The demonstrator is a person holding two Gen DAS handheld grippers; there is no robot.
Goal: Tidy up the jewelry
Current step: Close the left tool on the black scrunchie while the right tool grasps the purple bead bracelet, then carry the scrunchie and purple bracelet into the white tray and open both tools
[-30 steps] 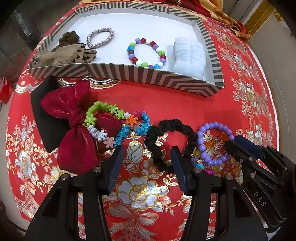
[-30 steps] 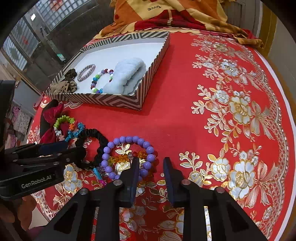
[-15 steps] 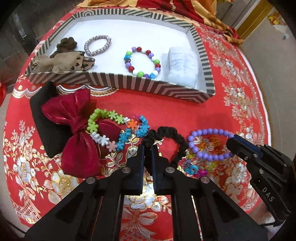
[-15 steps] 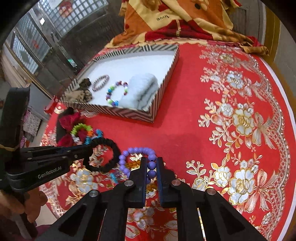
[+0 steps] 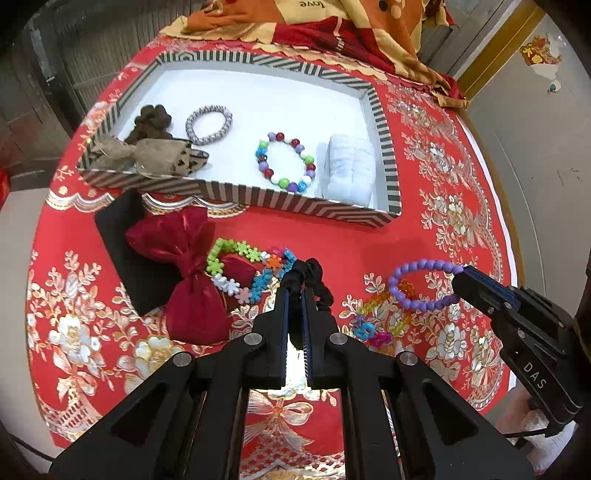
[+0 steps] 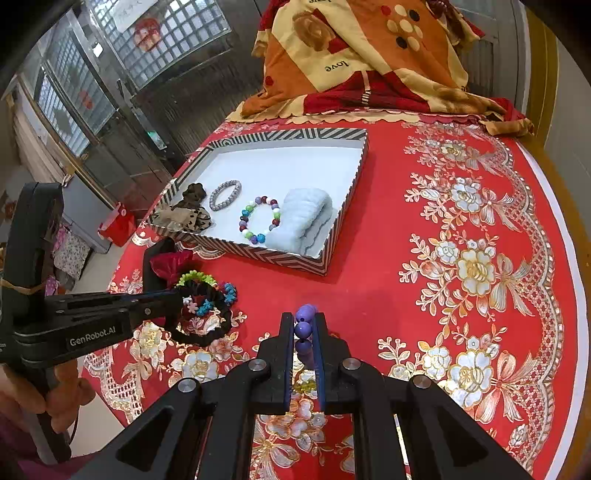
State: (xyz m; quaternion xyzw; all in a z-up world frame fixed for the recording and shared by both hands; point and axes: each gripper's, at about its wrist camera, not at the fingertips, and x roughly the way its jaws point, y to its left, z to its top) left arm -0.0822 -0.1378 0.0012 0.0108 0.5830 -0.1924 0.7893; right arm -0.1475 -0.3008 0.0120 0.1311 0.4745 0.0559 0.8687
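left gripper (image 5: 294, 295) pinched tight on black scrunchie (image 5: 309, 275), up off cloth | right gripper (image 6: 303, 325) pinched tight on purple beads (image 6: 305, 319), lifted | both held high to clear the box (image 6: 340, 221) wall

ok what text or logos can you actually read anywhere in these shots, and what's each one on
"GenRobot.AI" on the side of the left gripper, seen in the right wrist view.
"DAS" on the body of the right gripper, seen in the left wrist view.
"love", upside down, on the orange patterned blanket at the far end of the table.
The red decoration on the glass-block window is too blurred to read.
Nothing readable on the striped box.
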